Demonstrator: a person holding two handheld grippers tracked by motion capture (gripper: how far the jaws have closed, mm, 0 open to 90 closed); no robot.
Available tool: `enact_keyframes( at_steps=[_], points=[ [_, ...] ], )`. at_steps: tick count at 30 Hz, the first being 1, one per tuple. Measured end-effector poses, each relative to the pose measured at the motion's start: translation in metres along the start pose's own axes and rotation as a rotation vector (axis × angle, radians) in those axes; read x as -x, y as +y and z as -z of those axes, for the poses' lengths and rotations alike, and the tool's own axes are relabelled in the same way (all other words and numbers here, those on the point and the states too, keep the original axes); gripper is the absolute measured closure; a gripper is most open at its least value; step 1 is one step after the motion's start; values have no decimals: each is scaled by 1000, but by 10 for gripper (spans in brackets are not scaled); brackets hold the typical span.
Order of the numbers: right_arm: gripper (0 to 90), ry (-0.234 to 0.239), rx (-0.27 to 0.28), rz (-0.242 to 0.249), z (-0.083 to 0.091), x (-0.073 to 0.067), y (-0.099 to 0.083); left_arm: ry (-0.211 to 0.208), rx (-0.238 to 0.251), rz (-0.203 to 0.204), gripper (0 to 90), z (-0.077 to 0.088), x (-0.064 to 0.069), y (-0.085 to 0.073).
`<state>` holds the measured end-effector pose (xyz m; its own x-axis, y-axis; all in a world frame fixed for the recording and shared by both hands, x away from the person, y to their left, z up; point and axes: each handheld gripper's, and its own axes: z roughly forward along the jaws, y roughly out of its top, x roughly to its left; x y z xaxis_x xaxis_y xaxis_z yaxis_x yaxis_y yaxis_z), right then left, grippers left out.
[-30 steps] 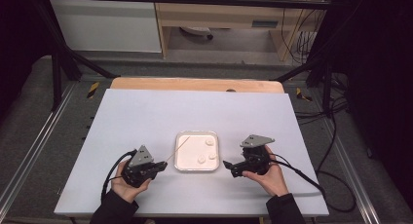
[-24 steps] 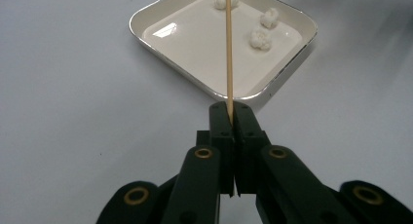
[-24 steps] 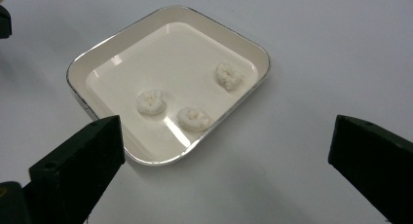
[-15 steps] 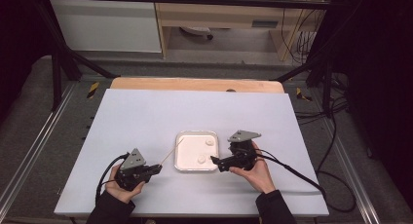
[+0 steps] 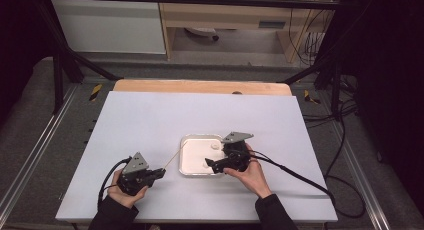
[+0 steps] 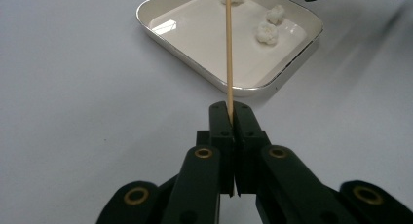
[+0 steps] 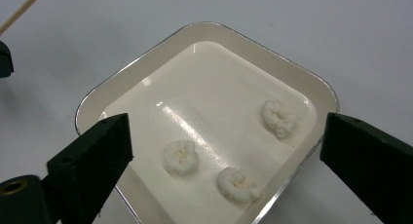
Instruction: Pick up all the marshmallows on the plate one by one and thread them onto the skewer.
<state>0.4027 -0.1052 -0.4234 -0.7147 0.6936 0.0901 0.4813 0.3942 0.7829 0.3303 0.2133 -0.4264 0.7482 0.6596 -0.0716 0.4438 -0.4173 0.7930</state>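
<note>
White rectangular table top (image 5: 150, 120), biggest item, carries everything else. Shallow white square tray with a metal rim (image 5: 186, 162) sits near the table's front centre, between the 2 grippers.

Left gripper (image 5: 159, 173) is at the front left of the table, held in the person's left hand (image 5: 122, 190), pointing toward the tray. Its jaws are fully closed, clamped on the thin wooden skewer (image 6: 229, 58). In the left gripper view the skewer runs straight out from the jaw tips, over the tray's near rim and above the tray floor. In the high view it slants from the gripper up toward the tray's left edge.

Right gripper (image 5: 210, 164) is over the tray's right part, in the person's right hand (image 5: 252, 176), pointing left. Its jaws are wide apart and have just been closing slightly; nothing is between the pads. In the right gripper view the jaws straddle the tray from above.

3 small white puffy pieces (image 7: 180, 157) lie on the tray floor: 2 close together, the 3rd apart near the rim. None touches either gripper.
</note>
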Motion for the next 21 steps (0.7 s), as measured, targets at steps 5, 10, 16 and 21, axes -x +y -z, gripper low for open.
enact_keyframes(
  at_steps=[5,10,16,21],
  points=[
    [170,26,-13,31,-7,-5,-2,-5,-5,-6,885,-1,1,0],
    [233,44,-14,30,-12,-6,-4,-7,-5,-7,885,-2,2,0],
    [335,66,-27,34,-18,-8,-9,-7,-3,-6,885,-2,2,0],
    [425,70,-38,31,-23,-10,-12,-7,-2,-6,885,-2,2,0]
  ],
)
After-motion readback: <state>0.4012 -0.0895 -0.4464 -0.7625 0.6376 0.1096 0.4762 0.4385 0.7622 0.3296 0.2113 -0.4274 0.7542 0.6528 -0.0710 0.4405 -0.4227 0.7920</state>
